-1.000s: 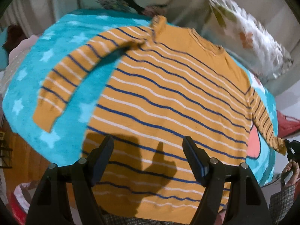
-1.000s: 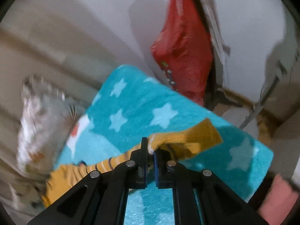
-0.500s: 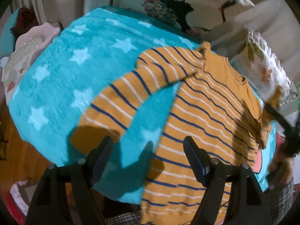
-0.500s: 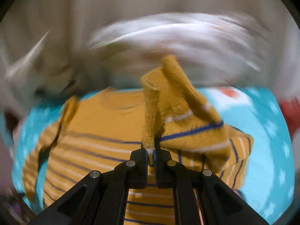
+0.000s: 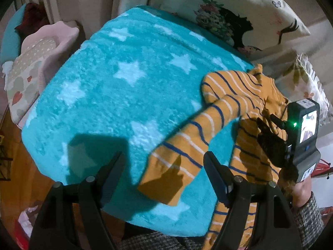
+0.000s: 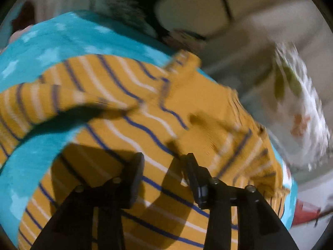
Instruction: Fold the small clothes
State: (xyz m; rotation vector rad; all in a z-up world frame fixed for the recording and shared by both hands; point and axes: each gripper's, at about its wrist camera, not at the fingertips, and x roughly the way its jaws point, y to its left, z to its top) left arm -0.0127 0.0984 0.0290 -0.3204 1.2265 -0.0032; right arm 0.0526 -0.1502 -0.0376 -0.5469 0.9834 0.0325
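Turquoise fleece blanket with pale stars (image 5: 116,95) covers the work surface, with printed cushions ranged along the wall at the upper right of the left wrist view. Left gripper (image 5: 164,179), at the bottom of that frame, stands with its jaws wide apart and empty, poised above the cuff of the near sleeve (image 5: 187,152). Right gripper (image 6: 164,175), at the bottom of its own blurred frame, has its jaws opening with nothing between them, directly above the striped body of the garment. Mustard-yellow knitted sweater with navy and white stripes (image 6: 145,129) lies flat on the blanket, occupying the right half of the left wrist view. Its near sleeve extends diagonally toward the lower centre; its other sleeve (image 6: 235,145) lies folded across the chest at the centre right of the right wrist view. A tweed-patterned sleeve (image 5: 310,223) occupies the lower right corner.
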